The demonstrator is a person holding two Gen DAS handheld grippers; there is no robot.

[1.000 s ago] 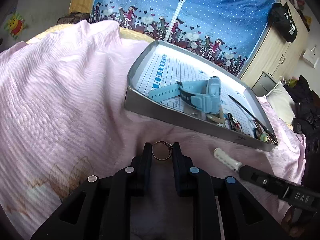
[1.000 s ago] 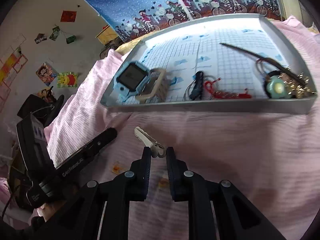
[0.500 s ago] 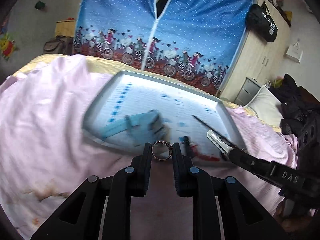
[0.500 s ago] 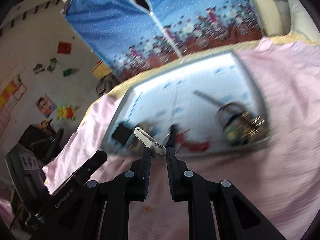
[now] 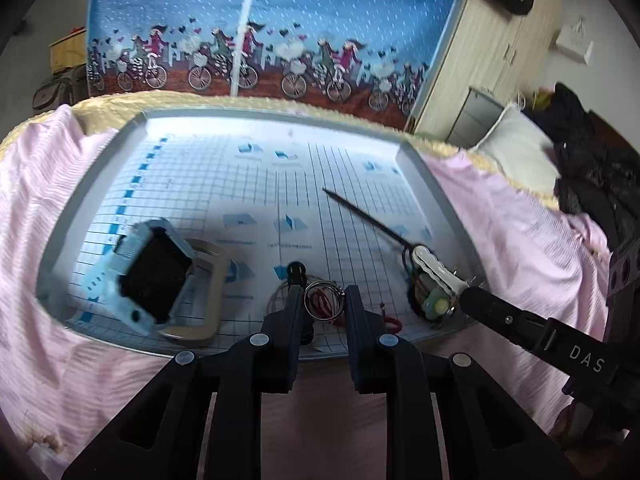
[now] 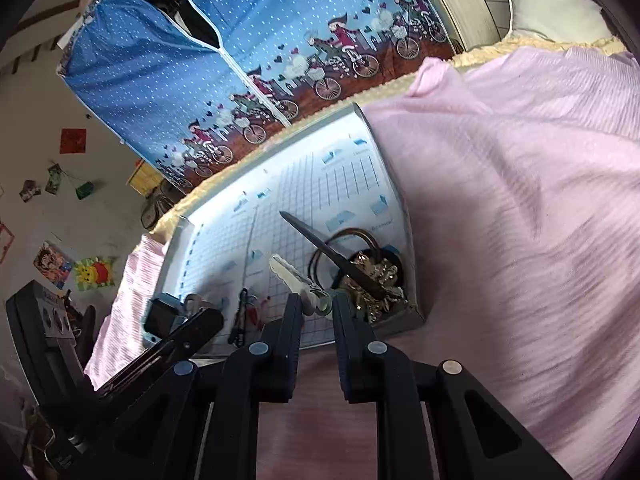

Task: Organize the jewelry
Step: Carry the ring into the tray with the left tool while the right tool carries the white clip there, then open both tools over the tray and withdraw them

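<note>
Left gripper (image 5: 323,300): jaws closed on a ring (image 5: 322,301), held over the near edge of the tray (image 5: 452,216). Right gripper (image 6: 314,305): jaws closed on a white clip (image 6: 298,278), above the tray's near right corner beside the gold jewelry (image 6: 374,280). The tray lies on the pink bed (image 6: 520,200) and holds a blue watch (image 5: 150,274), a dark hairpin (image 5: 364,218) and red cord (image 5: 390,324).

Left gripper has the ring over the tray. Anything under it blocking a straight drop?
Partly. The ring in the left gripper hangs over the tray's near edge, where a red cord and black clasp already lie. Bare grid lies further in, past the clasp.
</note>
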